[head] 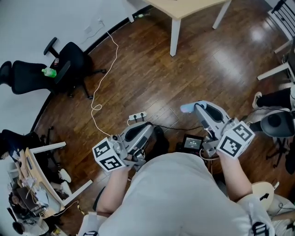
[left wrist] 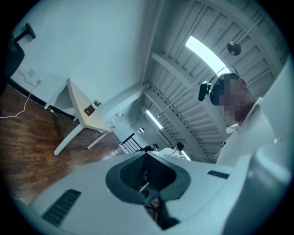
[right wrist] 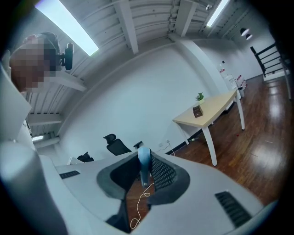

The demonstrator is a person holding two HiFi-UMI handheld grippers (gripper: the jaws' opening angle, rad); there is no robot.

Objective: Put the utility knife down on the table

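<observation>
A light blue utility knife point(right wrist: 144, 164) stands pinched between the pads of my right gripper point(right wrist: 143, 173), with its rounded end above them. In the head view the knife point(head: 185, 109) pokes out of the right gripper point(head: 196, 109), held in the air over the wooden floor in front of the person's body. My left gripper point(head: 148, 129) is held beside it at the left, its jaws together and nothing in them; its pads point(left wrist: 138, 170) meet along a thin seam. The light wooden table point(head: 184, 7) stands well ahead at the top edge, and also shows as a table point(right wrist: 209, 112) in the right gripper view.
A black office chair point(head: 64, 64) carrying a green bottle point(head: 49, 72) stands at the far left by the wall. A white cable point(head: 103, 83) runs across the floor to a power strip point(head: 137, 118). A small black device point(head: 192, 143) lies on the floor. A cluttered desk point(head: 32, 184) is lower left.
</observation>
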